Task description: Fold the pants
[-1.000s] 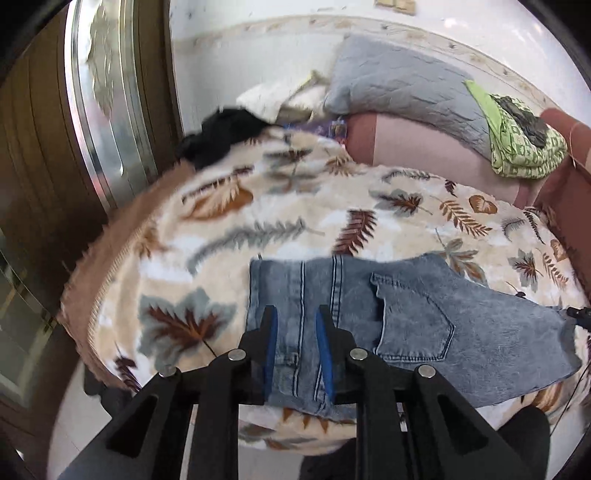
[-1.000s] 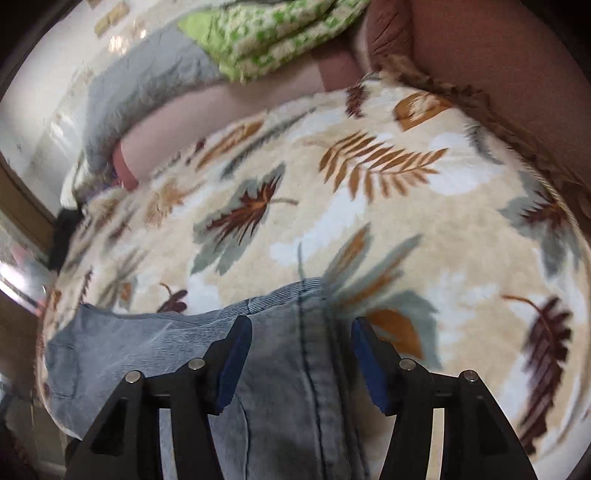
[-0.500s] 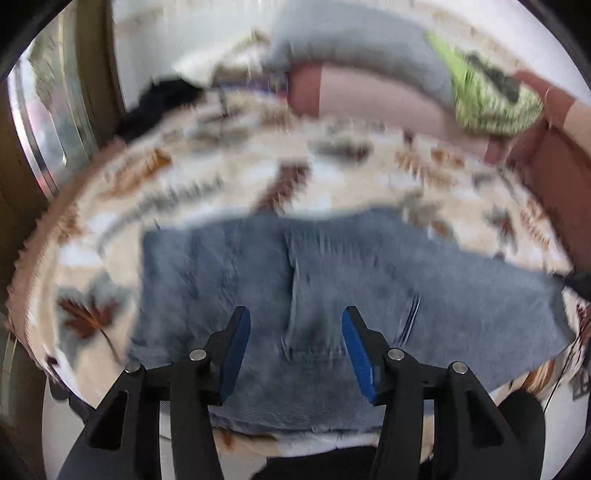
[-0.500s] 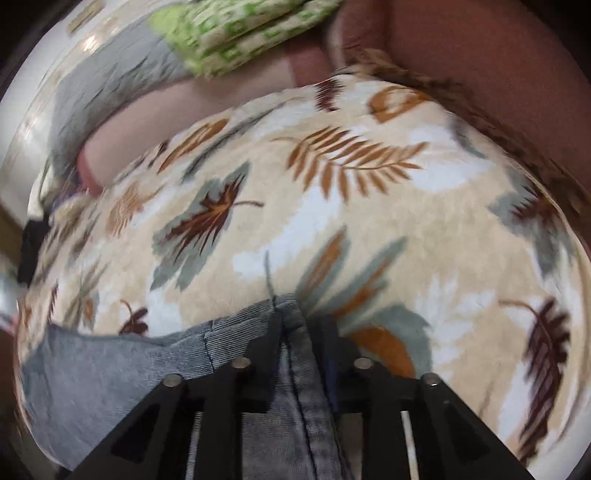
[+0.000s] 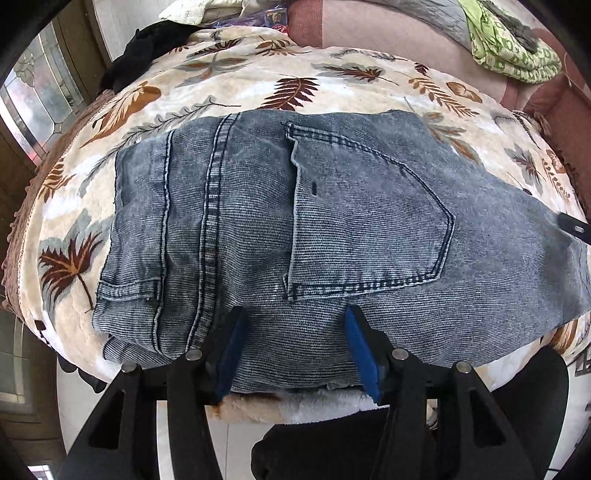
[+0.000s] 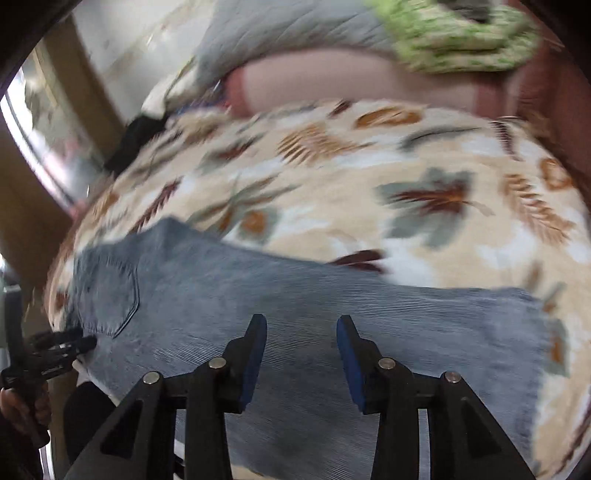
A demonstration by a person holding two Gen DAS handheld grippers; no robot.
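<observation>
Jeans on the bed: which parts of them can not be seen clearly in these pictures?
- Left wrist view: near edge of the jeans hidden behind the left tongs; leg end cut off at right.
- Right wrist view: motion blur smears the seams; the right tongs cover the near edge.

Bed covered by cream blanket (image 5: 240, 85) printed with brown, rust and grey-green leaves; a brown fringed border runs along its left edge.

Black garment (image 5: 144, 48) bunched at the far left corner of the blanket, partly over the edge.

Far edge: pink bolster (image 5: 388, 33) lying along the blanket's far edge. Grey quilted pillow (image 6: 288, 29) behind and above it. Green-and-white patterned cloth (image 5: 513, 55), folded, resting toward the far right corner on the bolster. Pale crumpled fabric (image 5: 199, 9) at the far left, beyond the black garment.

Left of bed: wooden frame with patterned glass panel (image 5: 37, 107).

Right wrist view is motion-blurred; fine detail there not readable.
</observation>
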